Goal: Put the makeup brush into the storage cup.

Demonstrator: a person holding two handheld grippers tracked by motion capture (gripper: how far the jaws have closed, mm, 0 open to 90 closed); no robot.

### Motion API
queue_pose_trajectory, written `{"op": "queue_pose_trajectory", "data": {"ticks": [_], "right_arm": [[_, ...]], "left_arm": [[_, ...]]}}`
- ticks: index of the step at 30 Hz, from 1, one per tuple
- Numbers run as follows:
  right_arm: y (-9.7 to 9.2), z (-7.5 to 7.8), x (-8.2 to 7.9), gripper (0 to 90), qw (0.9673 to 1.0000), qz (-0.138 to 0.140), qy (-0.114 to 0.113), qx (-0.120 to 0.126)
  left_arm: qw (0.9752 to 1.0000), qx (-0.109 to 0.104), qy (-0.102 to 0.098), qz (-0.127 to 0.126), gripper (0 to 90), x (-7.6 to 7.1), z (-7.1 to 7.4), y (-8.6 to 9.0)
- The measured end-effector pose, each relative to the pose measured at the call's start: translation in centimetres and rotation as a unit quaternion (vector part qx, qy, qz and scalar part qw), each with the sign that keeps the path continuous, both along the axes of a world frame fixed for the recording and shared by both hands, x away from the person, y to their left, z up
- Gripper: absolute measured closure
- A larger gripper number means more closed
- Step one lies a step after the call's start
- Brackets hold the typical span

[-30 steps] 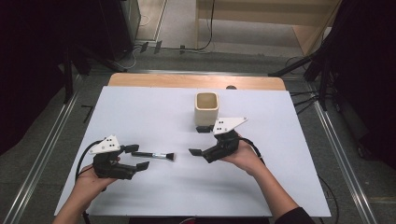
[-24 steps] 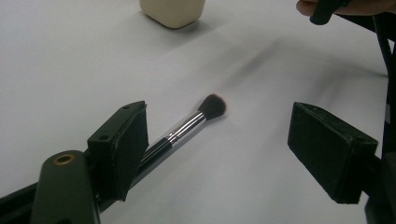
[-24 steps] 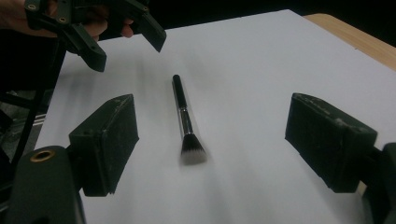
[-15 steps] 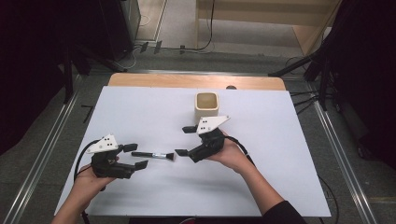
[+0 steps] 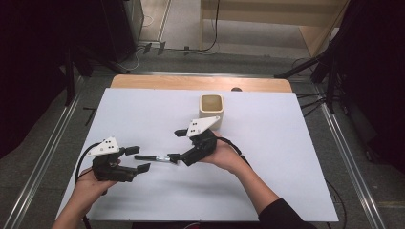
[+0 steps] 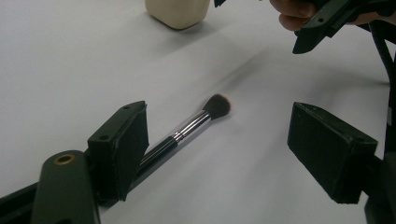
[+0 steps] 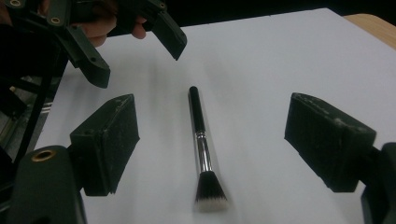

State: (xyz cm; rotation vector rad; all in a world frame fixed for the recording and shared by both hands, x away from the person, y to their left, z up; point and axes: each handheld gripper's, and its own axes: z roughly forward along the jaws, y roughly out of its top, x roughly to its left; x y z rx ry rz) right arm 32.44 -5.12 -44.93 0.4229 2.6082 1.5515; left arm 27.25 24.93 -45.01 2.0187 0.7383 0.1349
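The makeup brush [image 5: 152, 157] lies flat on the white table [image 5: 286, 157], between the 2 grippers, bristles toward the right one. The right gripper [image 5: 177, 144] reaches in from the right, hand tilted down toward the bristle end — jaws spread wide, gripping nothing. The left gripper [image 5: 137, 158] rests low at the handle end, jaws also wide apart and empty. A cream cup [image 5: 211, 106] stands behind the right gripper.

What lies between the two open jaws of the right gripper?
In the right gripper view, the makeup brush lies flat on the white table between the open jaws of the right gripper, bristles toward the camera. Neither jaw touches it.
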Motion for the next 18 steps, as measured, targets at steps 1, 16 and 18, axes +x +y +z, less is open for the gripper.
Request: {"op": "queue_pose_trajectory", "data": {"ticks": [1,16,18], "right_arm": [[0.2,0.0,0.1,18.7,1.0000,0.003,-0.001,-0.002],[2.3,1.0,0.9,18.4,0.9937,0.034,0.028,-0.103],[2.7,1.1,1.0,18.4,0.9914,0.042,0.029,-0.120]], "left_arm": [[1.0000,0.000,-0.001,0.000,21.1,0.0,0.0,0.1],[1.0000,0.003,0.006,0.006,21.2,0.2,-0.2,0.4],[1.0000,0.002,0.006,0.007,21.2,0.2,-0.2,0.4]]}}
